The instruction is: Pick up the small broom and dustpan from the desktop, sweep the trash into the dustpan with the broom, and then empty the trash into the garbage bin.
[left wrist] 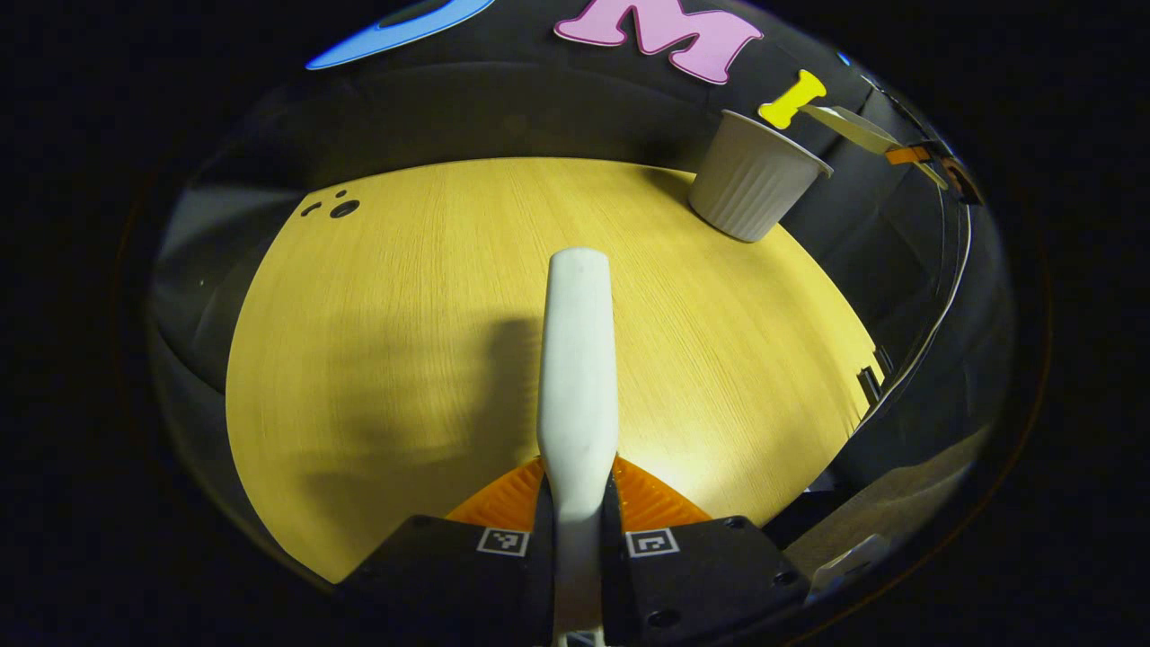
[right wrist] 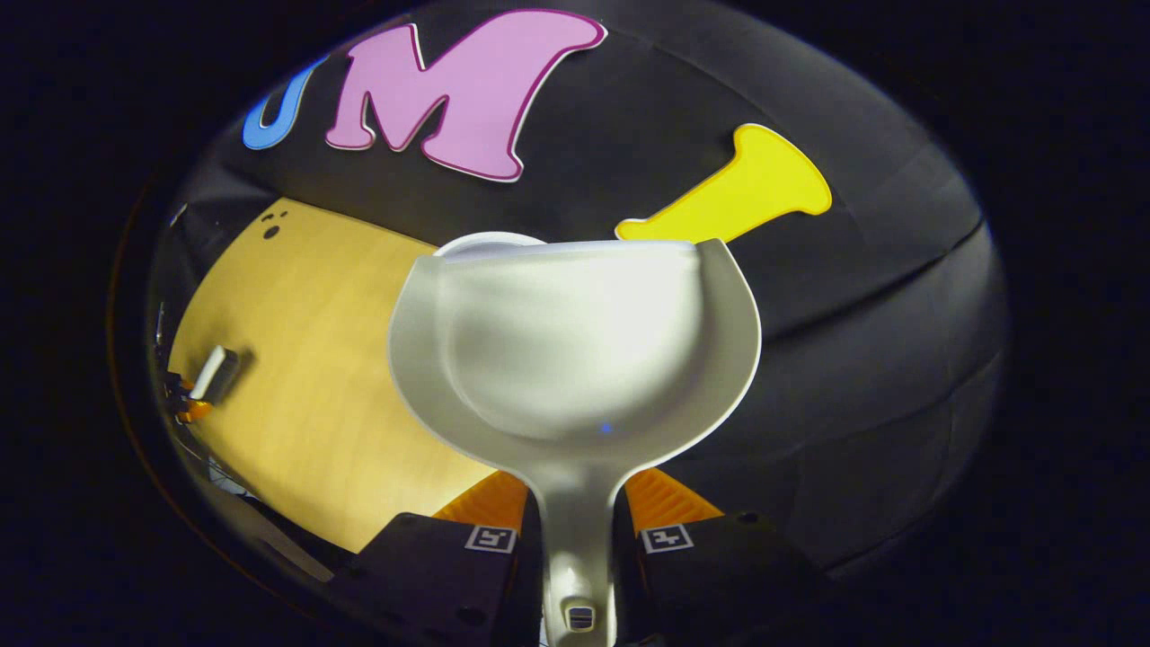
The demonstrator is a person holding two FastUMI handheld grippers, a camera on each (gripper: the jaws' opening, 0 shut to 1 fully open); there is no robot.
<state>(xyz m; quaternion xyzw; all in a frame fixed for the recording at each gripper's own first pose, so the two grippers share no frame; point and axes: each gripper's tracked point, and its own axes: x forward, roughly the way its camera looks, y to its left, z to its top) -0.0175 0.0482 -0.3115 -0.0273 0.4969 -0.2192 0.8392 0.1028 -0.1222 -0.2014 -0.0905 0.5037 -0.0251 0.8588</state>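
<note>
My left gripper (left wrist: 579,490) is shut on the small white broom (left wrist: 578,359), whose long rounded piece points forward over the wooden desktop (left wrist: 404,359). The bristles are hidden. The white ribbed garbage bin (left wrist: 753,175) stands at the desk's far right corner, apart from the broom. My right gripper (right wrist: 575,503) is shut on the handle of the white dustpan (right wrist: 575,341), which is held up in front of the booth wall. Its scoop looks empty. Just behind the pan's far edge peeks the bin's rim (right wrist: 490,241). The left gripper (right wrist: 199,388) with the broom shows far off at the left.
Small dark holes (left wrist: 341,208) mark the desktop's far left corner. The desk's right edge (left wrist: 867,377) drops off beside the booth wall, with a strip of white material (left wrist: 858,130) behind the bin.
</note>
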